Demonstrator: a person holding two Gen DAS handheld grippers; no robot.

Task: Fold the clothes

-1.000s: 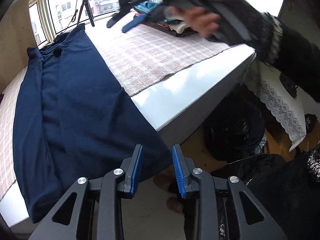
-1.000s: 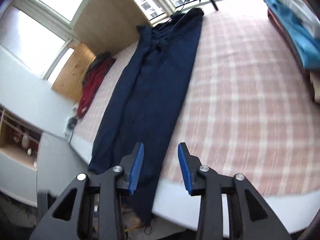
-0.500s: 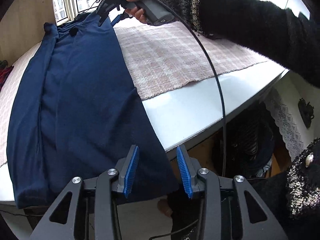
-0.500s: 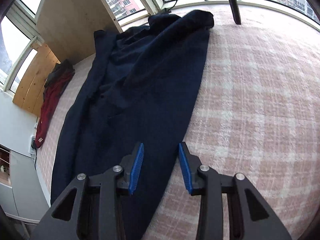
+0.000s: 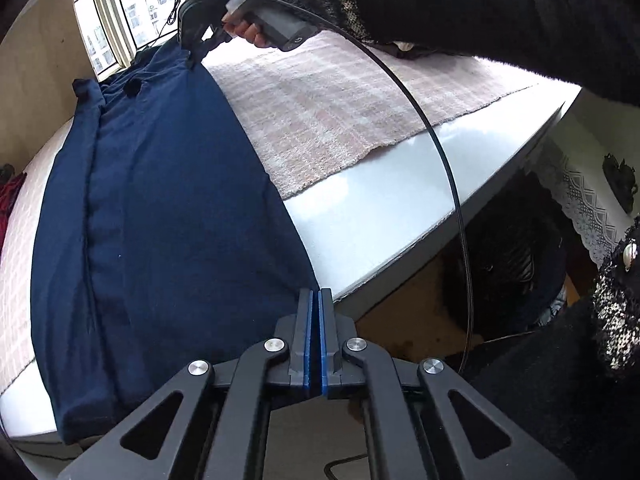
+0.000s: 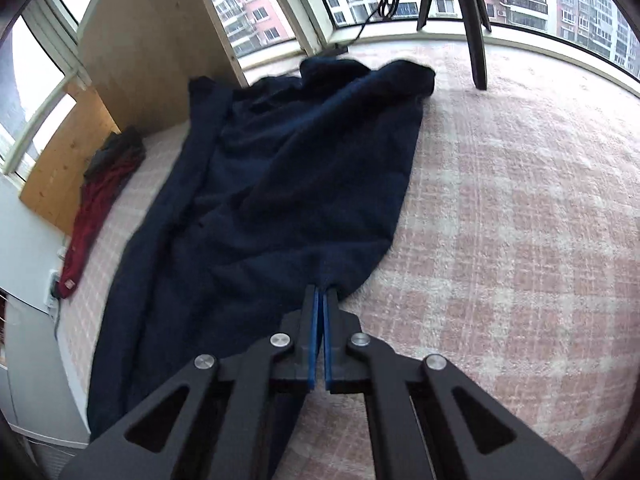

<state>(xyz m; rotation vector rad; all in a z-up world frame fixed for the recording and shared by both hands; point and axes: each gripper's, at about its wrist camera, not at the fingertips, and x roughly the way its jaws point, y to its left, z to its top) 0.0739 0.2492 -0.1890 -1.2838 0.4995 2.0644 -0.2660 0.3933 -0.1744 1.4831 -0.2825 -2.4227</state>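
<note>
Pinching navy garment (image 5: pixel 168 208), left gripper (image 5: pixel 319 300), right gripper (image 6: pixel 322 300).

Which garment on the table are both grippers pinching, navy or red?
The long navy garment, spread along the checked cloth; the red one lies untouched by the wooden panel.

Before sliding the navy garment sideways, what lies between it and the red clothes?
Only bare pink checked cloth between navy garment and red clothes, in the right wrist view.

Matt navy cloth garment (image 5: pixel 168 208) lies on rough pink checked woven cloth (image 5: pixel 340 112) over a glossy white tabletop (image 5: pixel 380 216).
</note>
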